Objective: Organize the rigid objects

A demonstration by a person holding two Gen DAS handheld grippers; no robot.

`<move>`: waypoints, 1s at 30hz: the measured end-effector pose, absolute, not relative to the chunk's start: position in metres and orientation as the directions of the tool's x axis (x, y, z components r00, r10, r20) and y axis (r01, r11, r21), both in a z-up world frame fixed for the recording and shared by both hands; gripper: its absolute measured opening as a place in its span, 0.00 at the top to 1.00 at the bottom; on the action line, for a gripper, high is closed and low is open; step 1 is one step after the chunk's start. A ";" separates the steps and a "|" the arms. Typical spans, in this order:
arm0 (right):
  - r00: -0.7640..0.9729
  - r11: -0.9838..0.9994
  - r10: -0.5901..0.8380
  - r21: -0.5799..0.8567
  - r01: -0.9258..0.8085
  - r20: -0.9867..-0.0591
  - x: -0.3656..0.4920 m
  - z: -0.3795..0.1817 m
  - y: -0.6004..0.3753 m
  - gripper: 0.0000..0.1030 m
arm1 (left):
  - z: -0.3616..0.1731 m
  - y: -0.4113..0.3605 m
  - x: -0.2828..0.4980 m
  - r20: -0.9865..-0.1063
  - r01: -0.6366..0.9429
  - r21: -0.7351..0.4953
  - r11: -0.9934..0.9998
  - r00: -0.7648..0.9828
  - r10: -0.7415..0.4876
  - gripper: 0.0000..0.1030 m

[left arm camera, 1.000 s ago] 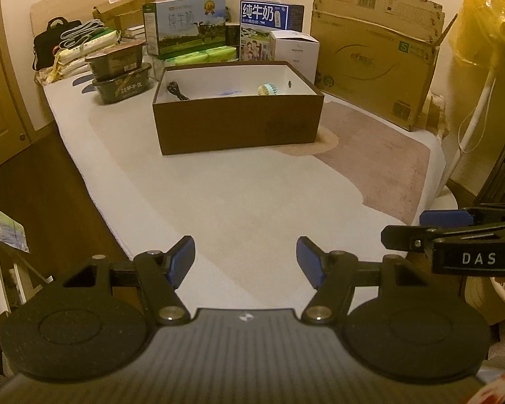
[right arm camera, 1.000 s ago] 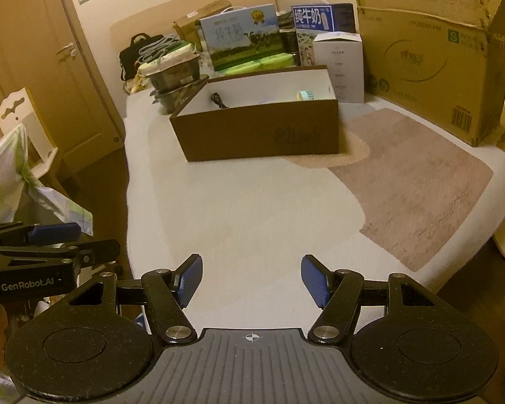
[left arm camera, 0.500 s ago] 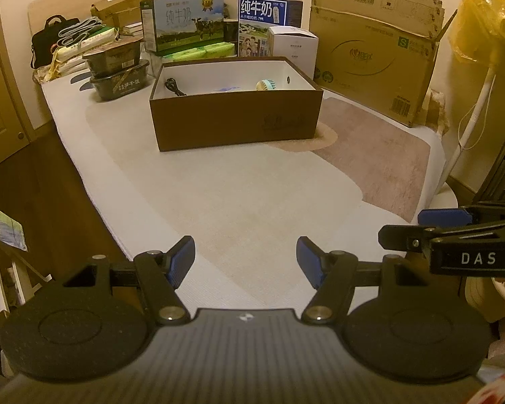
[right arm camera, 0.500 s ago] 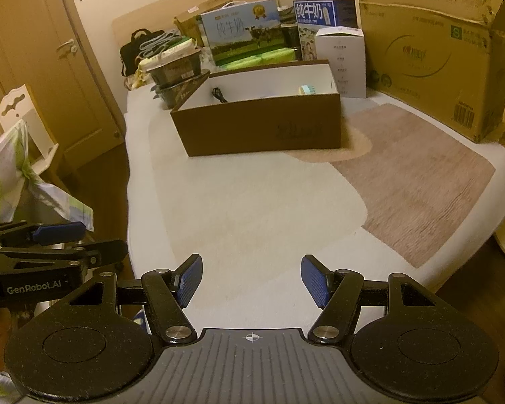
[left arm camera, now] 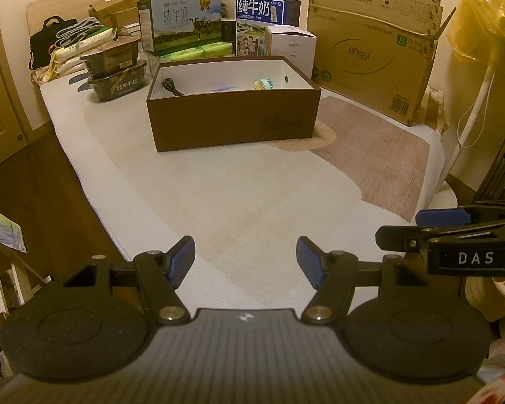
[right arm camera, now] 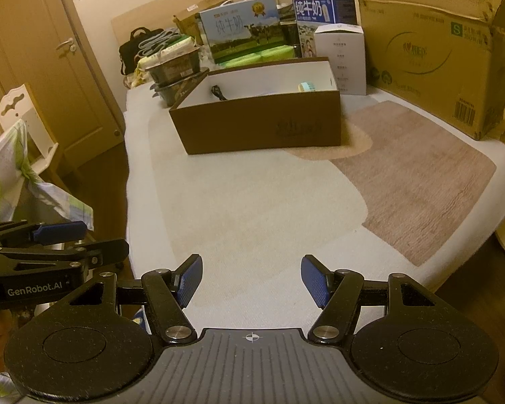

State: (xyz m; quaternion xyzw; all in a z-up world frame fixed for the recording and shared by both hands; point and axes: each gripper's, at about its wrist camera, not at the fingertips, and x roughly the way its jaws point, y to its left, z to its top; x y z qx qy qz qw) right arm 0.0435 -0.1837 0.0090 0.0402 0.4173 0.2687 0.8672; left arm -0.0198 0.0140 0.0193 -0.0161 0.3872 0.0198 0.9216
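An open brown box (left arm camera: 234, 123) (right arm camera: 262, 124) with a white inside stands on the bed's middle, far ahead of both grippers. Inside lie a black cable (left arm camera: 171, 87) (right arm camera: 217, 92) and a small teal fan (left arm camera: 264, 85) (right arm camera: 307, 86). My left gripper (left arm camera: 245, 262) hovers open over the bed's near edge, nothing between its blue pads. My right gripper (right arm camera: 251, 281) is open too, empty, at the same near edge. Each gripper shows at the side of the other's view: the right gripper (left arm camera: 431, 225) and the left gripper (right arm camera: 80, 240).
Behind the brown box stand milk cartons (left arm camera: 181, 27), a white carton (left arm camera: 291, 48), stacked food trays (left arm camera: 114, 69) and a black bag (left arm camera: 47, 42). A large cardboard box (left arm camera: 370, 50) leans at the right. A fan stand (left arm camera: 471, 111) rises right of the bed; a door (right arm camera: 54, 64) is left.
Both views have crept slightly nearer to the brown box and the bed. The jaws of both grippers stand as wide as before.
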 end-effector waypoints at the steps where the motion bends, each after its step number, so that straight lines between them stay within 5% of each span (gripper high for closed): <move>1: 0.508 0.852 0.500 0.294 -0.433 -0.702 0.044 0.009 -0.184 0.37 | 0.019 0.014 -0.020 -0.714 -0.049 -0.014 0.999 0.699 0.024 0.37; 30: 0.503 0.855 0.496 0.295 -0.427 -0.708 0.045 0.007 -0.184 0.37 | 0.017 0.013 -0.018 -0.718 -0.042 -0.017 0.999 0.696 0.017 0.37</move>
